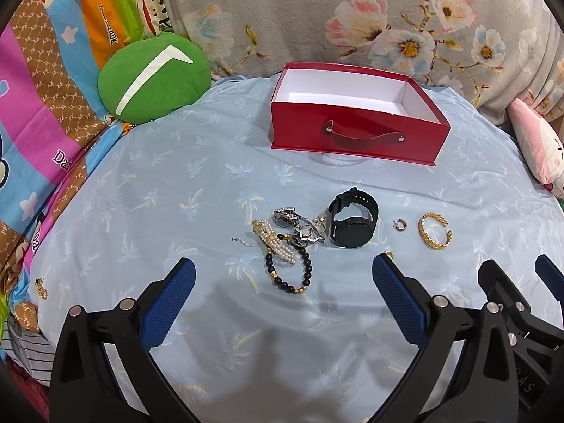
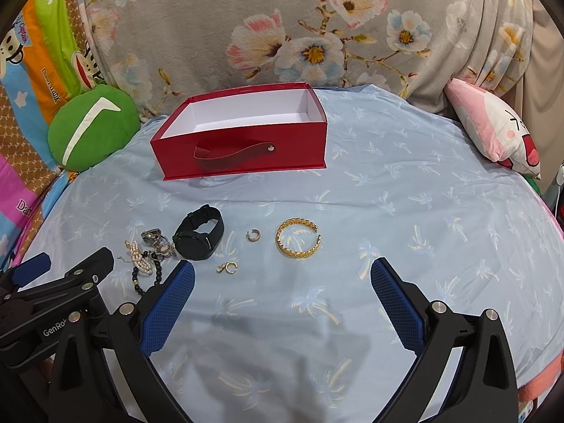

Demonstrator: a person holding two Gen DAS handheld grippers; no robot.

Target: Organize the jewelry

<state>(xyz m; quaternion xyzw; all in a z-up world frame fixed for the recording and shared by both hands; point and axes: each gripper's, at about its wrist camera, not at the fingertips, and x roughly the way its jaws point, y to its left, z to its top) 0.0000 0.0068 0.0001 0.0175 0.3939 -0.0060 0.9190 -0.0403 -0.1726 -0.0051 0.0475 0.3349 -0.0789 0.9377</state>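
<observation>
An open red box (image 1: 356,134) (image 2: 243,148) with a white, empty inside stands at the back of the blue sheet. In front of it lie a black watch (image 1: 352,222) (image 2: 199,234), a silver watch (image 1: 286,218), a pearl piece (image 1: 278,243), a black bead bracelet (image 1: 289,272), a gold cuff bracelet (image 1: 434,230) (image 2: 298,238), a small hoop earring (image 1: 400,225) (image 2: 252,235) and a gold earring (image 2: 228,268). My left gripper (image 1: 283,268) is open just before the bead bracelet. My right gripper (image 2: 282,268) is open before the gold cuff. Both are empty.
A green round cushion (image 1: 155,77) sits back left, a pink plush pillow (image 2: 493,130) back right, a floral blanket (image 1: 317,14) behind the box. A small gold brooch (image 1: 41,287) lies at the sheet's left edge. The two grippers are side by side, close together.
</observation>
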